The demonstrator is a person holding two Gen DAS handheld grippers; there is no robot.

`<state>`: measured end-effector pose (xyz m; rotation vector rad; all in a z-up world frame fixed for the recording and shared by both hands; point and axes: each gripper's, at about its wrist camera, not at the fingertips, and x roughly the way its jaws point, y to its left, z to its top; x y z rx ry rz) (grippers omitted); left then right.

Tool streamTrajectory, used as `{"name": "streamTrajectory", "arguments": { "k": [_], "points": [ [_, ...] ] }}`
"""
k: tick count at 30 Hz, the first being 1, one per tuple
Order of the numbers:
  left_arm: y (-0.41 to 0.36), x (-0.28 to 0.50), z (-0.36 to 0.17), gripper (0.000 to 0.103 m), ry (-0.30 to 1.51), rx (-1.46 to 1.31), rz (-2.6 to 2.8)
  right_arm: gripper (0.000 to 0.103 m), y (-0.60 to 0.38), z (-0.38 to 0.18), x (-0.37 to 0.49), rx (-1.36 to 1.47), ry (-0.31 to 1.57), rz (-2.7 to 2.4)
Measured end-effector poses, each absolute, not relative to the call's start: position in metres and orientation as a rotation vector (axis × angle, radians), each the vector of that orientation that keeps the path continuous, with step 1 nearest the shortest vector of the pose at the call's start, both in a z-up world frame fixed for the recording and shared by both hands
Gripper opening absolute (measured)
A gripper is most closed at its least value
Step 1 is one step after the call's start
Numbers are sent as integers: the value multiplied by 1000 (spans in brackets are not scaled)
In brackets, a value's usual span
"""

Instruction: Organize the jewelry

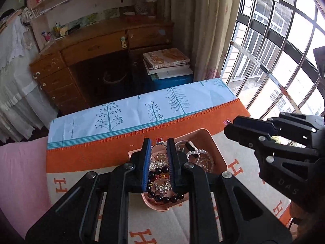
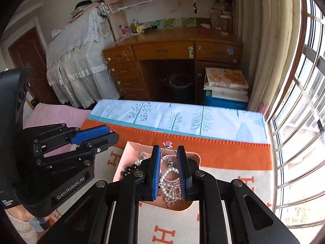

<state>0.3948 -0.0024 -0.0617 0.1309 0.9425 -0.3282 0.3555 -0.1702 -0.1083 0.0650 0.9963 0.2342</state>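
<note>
A pink tray point(image 1: 205, 136) point(image 2: 130, 148) sits on the orange and cream blanket and holds a heap of jewelry. In it are a dark bead bracelet point(image 1: 162, 198), a silver brooch point(image 1: 162, 188), a pearl bracelet point(image 1: 198, 152) point(image 2: 172, 191) and a silver ring point(image 2: 168, 155) with a red stone. My left gripper point(image 1: 159, 142) point(image 2: 111, 134) hovers above the tray's left part, jaws nearly together with nothing between them. My right gripper point(image 2: 168, 148) point(image 1: 231, 125) hovers above the pearl side, also nearly closed and empty. A small pink jewel point(image 1: 226, 122) lies on the orange cloth beyond the tray.
A blue tree-print cloth point(image 1: 142, 109) covers the far part of the surface. Behind it stand a wooden desk point(image 2: 172, 48) and a stack of books point(image 2: 225, 83) on a blue box. A barred window point(image 1: 274, 50) is on the right, pink bedding point(image 1: 20, 172) on the left.
</note>
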Motion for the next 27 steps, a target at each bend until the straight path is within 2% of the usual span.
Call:
{"name": "streamTrajectory", "arguments": {
  "k": [4, 8, 10, 11, 12, 14, 17, 27],
  "points": [
    [0, 413, -108, 13, 1014, 109, -309, 16, -171, -166, 380, 97, 1109, 239],
    [0, 424, -140, 15, 1058, 109, -291, 16, -170, -197, 395, 113, 1154, 255],
    [0, 430, -150, 31, 1086, 106, -277, 17, -168, -209, 400, 126, 1171, 257],
    [1, 431, -153, 50, 1087, 103, -270, 18, -168, -213, 403, 134, 1176, 257],
    [2, 431, -155, 59, 1080, 102, -261, 20, -168, -216, 406, 141, 1177, 254],
    [7, 431, -155, 63, 1073, 90, -260, 23, -169, -220, 409, 152, 1163, 240],
    [13, 427, -150, 77, 1070, 66, -266, 24, -173, -220, 409, 172, 1151, 243],
    [14, 385, -114, 82, 1025, 116, -268, 24, -176, -189, 369, 146, 1109, 228]
  ]
}}
